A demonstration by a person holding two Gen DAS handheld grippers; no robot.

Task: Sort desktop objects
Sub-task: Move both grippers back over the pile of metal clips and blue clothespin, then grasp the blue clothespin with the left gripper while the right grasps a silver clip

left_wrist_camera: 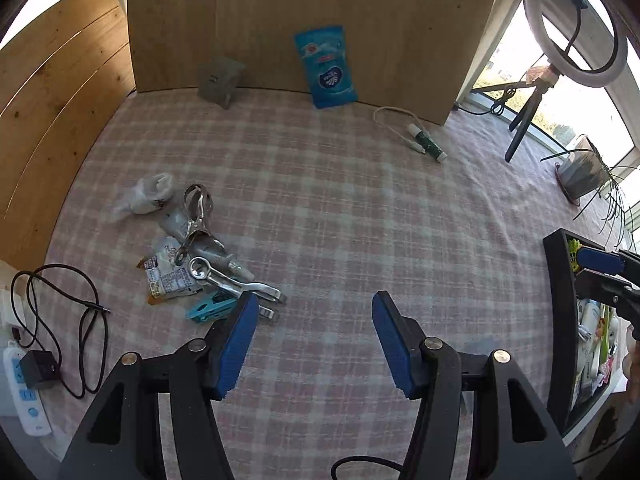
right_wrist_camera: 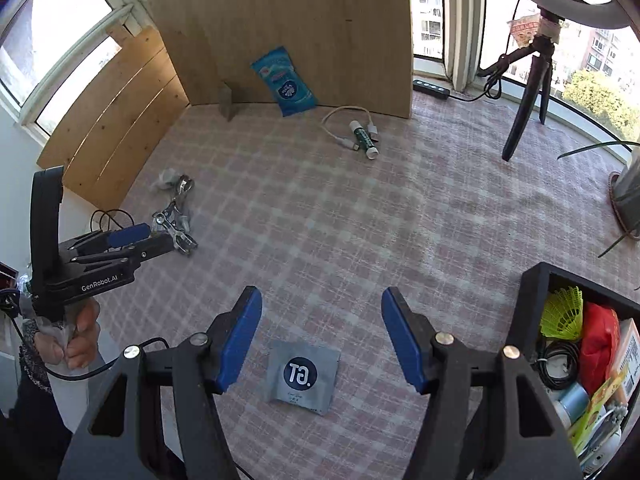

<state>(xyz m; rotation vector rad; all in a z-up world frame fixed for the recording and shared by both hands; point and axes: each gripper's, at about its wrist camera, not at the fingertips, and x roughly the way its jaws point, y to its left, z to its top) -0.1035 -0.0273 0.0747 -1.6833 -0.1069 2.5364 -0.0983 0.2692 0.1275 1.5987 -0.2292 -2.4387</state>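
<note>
Both tools are empty, between picks. The left gripper (left_wrist_camera: pixel 312 336) hangs with jaws wide apart just right of a heap of metal tongs (left_wrist_camera: pixel 224 280), a turquoise clip (left_wrist_camera: pixel 210 309) and snack packets (left_wrist_camera: pixel 168 276); I judge its next move is to reach left and close on one piece. The right gripper (right_wrist_camera: pixel 322 340) is equally spread above a grey sachet (right_wrist_camera: pixel 304 376), which only the right wrist view shows, beside the black bin (right_wrist_camera: pixel 534 308) of sorted items. Only the left view shows the power strip (left_wrist_camera: pixel 24 392).
</note>
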